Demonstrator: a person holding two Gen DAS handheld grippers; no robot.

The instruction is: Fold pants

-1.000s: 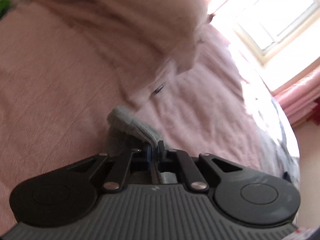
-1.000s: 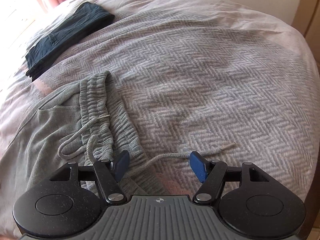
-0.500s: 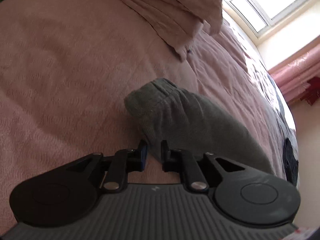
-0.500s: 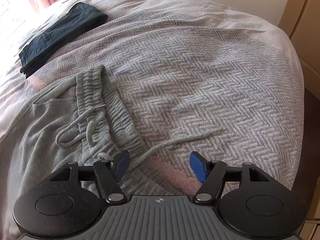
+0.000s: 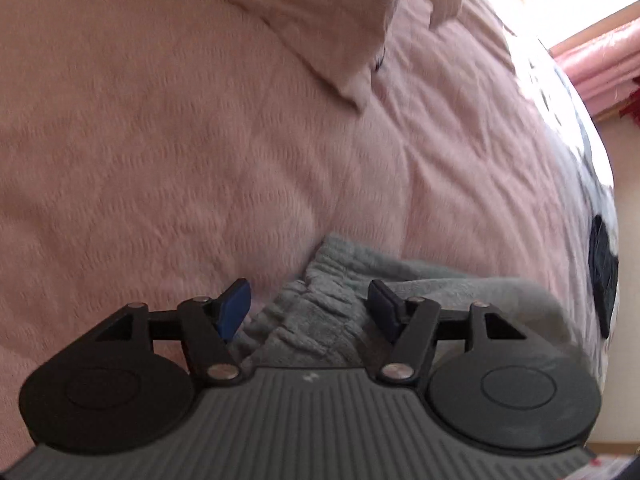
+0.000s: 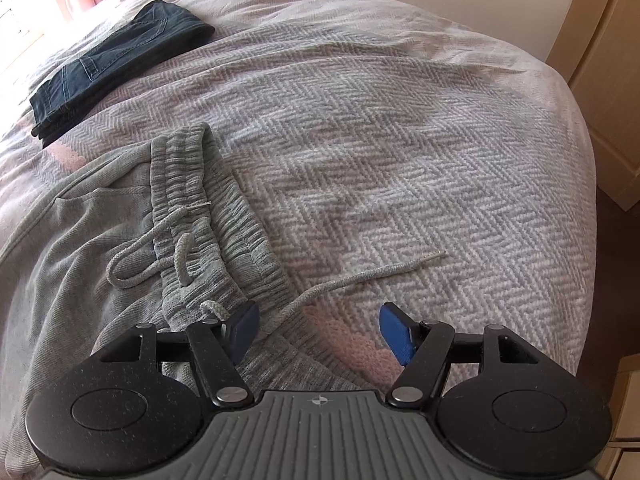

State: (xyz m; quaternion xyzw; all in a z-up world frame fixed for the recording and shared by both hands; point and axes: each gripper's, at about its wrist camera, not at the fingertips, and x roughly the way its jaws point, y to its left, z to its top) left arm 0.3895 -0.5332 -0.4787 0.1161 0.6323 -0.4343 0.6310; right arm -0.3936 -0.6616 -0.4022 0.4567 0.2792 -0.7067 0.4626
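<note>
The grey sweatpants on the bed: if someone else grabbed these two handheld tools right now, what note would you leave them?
Left gripper: fingers opening, with the ribbed cuff of the grey sweatpants lying loose between them, not pinched.
Right gripper: open, holding nothing, hovering over the drawstring beside the waistband.
Sweatpants lie on the bed cover; the drawstring trails out over the cover.
Folded dark jeans sit at the far corner, apparently finished.
Done: leg end laid on the bed.
Left: probably tuck the drawstring in, fold and smooth the sweatpants.
</note>
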